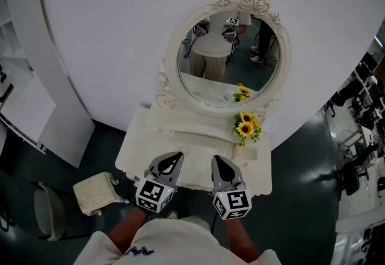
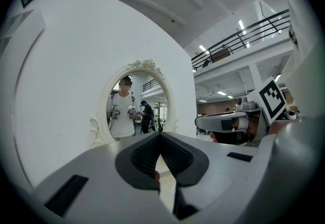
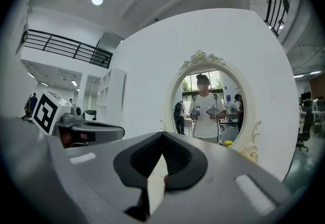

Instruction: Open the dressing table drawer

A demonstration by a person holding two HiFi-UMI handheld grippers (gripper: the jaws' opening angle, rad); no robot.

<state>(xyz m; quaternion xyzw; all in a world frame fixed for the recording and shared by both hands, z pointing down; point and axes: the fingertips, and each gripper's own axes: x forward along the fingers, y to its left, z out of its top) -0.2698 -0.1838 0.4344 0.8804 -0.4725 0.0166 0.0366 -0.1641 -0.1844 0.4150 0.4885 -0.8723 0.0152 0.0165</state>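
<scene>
Left jaws: pressed together, pad to pad, with nothing between them.
Right jaws: likewise together and bare.
Left gripper [image 1: 173, 159]: you hold it level, tips toward the mirror [image 1: 225, 53], over the near edge of the dressing table [image 1: 135, 149], left of the table's middle.
Right gripper [image 1: 218, 160]: level and parallel to the left one, just beside it, over the same near edge and right of the middle.
Drawer location: by judgement it sits in the table's front face, under the near edge of the top. That face lies below and behind both sets of tips. The top, the grippers and your own body hide it in the head view, and both gripper views look over it at the mirror.
Drawer state: no view shows whether the drawer is pushed in or drawn out.
Key relation: the drawer front lies lower than the tips and on your side of them, not ahead of them. The tips point along the top, away from that face.
Long axis: the near edge runs left to right, across both grippers, so a drawer there would travel toward you.
Nearer hand: neither. The two grippers sit about evenly to each side of the table's middle.
Surroundings: sunflowers [image 1: 245, 127] stand at the back right of the top, well apart from the tips. A stool [image 1: 96, 193] stands on the floor to the left.
</scene>
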